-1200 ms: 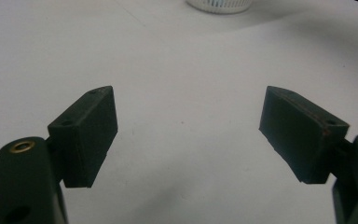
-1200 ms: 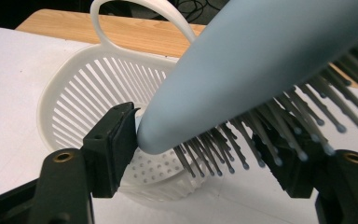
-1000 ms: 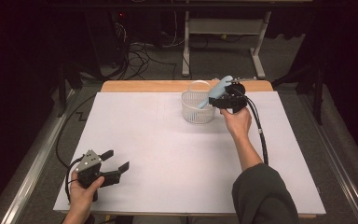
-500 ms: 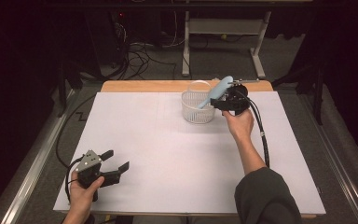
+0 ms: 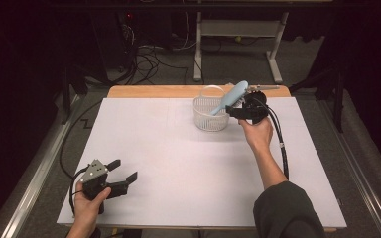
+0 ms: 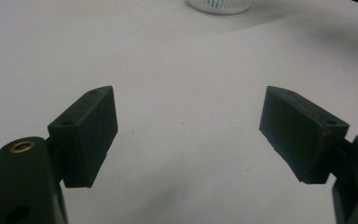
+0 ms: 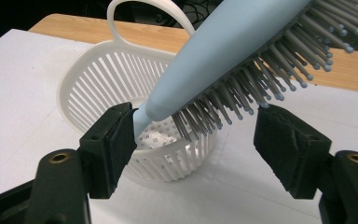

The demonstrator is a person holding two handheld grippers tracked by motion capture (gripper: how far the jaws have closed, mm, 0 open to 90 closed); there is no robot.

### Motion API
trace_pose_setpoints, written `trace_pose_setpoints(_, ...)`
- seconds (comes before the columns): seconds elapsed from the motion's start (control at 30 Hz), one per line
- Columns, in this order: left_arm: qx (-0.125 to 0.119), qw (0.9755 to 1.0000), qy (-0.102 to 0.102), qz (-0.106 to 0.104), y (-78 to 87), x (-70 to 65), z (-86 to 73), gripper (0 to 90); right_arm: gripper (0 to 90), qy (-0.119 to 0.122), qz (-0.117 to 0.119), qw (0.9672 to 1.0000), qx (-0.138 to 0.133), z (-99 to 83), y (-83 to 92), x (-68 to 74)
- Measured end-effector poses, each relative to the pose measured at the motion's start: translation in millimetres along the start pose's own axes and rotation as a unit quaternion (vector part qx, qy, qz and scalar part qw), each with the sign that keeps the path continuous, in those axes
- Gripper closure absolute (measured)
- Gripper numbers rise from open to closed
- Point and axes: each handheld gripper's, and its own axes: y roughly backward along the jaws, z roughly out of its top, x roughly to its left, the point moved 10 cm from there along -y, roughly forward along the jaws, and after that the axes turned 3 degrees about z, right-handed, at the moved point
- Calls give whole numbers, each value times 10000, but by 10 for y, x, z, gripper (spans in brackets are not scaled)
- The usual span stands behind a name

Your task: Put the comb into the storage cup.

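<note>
A pale blue plastic hairbrush (image 7: 223, 51) — smooth rounded back, rows of grey ball-tipped bristles — leans handle-down into a white slotted plastic basket (image 7: 121, 88) with a loop handle, standing at the far side of the matte white table (image 5: 178, 163). The right claw (image 7: 196, 135) stands spread around the brush, pads barely off it. The left claw (image 6: 189, 128), blocky black pads, gapes empty near the table's front-left corner.

Lab or test room, not home. White sheet (image 5: 178, 163) covers wooden table (image 5: 154, 91) under left gripper (image 5: 121, 173). Beyond right gripper (image 5: 234, 113): loose cables (image 5: 149, 59) on grey floor, metal stand legs (image 5: 238, 34). Aluminium rail (image 5: 30, 188) left of left gripper. Dark surroundings.
</note>
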Motion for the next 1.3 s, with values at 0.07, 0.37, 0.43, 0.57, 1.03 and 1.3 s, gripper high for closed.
trace_pose_setpoints(0.07, 0, 10000, 4, 0, 0, 1, 0, 201, 299, 25, 13, 10000, -18, -4, 13, 1)
trace_pose_setpoints(0.37, 16, 10000, 0, 29, -3, 9, -5, 201, 304, 81, -7, 9999, -89, -21, 86, -7)
trace_pose_setpoints(0.43, 16, 10000, 5, 30, -2, 9, -4, 201, 304, 99, -5, 9999, -101, -25, 101, -10)
trace_pose_setpoints(0.57, 16, 10000, 8, 33, -1, 12, -4, 201, 304, 119, -5, 9999, -113, -23, 132, -12)
trace_pose_setpoints(1.03, -5, 10000, 44, 64, 3, 23, 0, 211, 305, 156, 39, 9997, -161, -45, 205, -17)
trace_pose_setpoints(1.3, -35, 9999, 107, 52, 14, 31, 7, 212, 304, 174, 57, 9997, -190, -59, 246, -31)
